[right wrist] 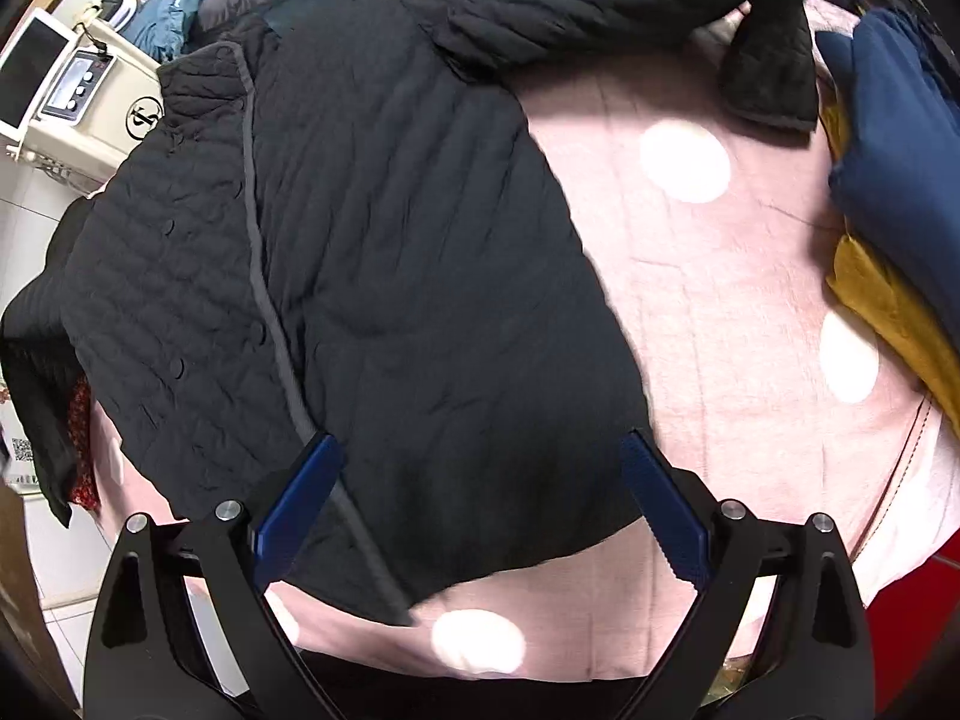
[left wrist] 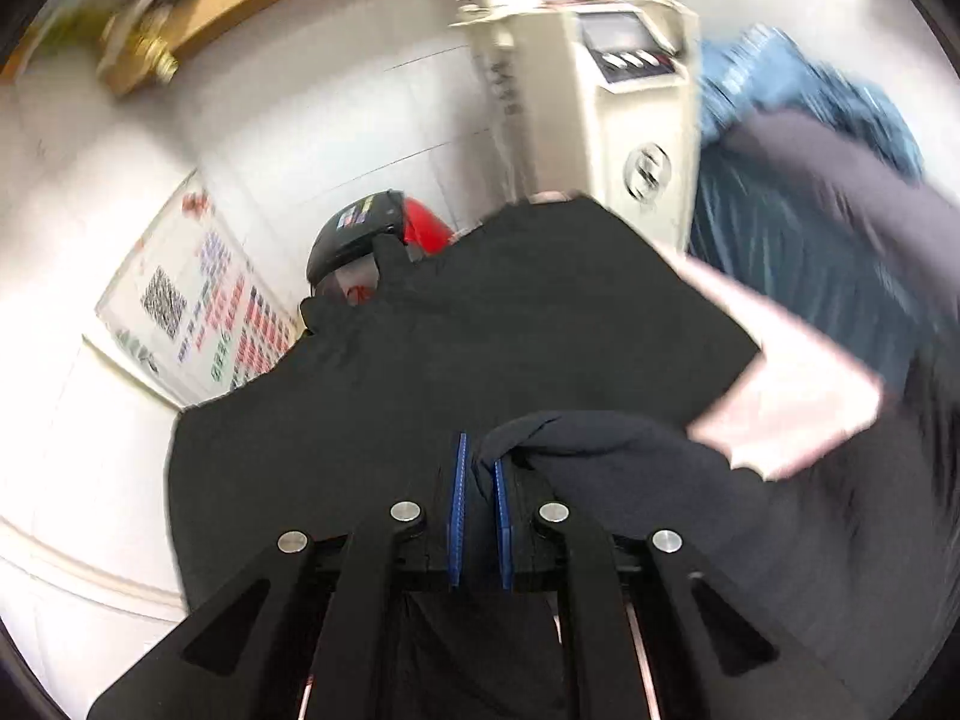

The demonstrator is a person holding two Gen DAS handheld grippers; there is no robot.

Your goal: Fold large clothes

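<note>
Left wrist view: left claw (left wrist: 479, 480) clamped on jacket (left wrist: 480, 324) fold, lifted for folding over. Right wrist view: right claw (right wrist: 480, 480) spread apart above jacket (right wrist: 384, 252), spread on pink blanket (right wrist: 720, 312).

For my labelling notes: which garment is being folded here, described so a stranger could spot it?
On the pink blanket with white dots, the black quilted jacket covers the left half. Unlike the navy and mustard clothes piled at the right edge, it lies spread out, with a grey-trimmed front edge.

left hand-held gripper (left wrist: 478, 501) clamped; right hand-held gripper (right wrist: 480, 501) agape.
</note>
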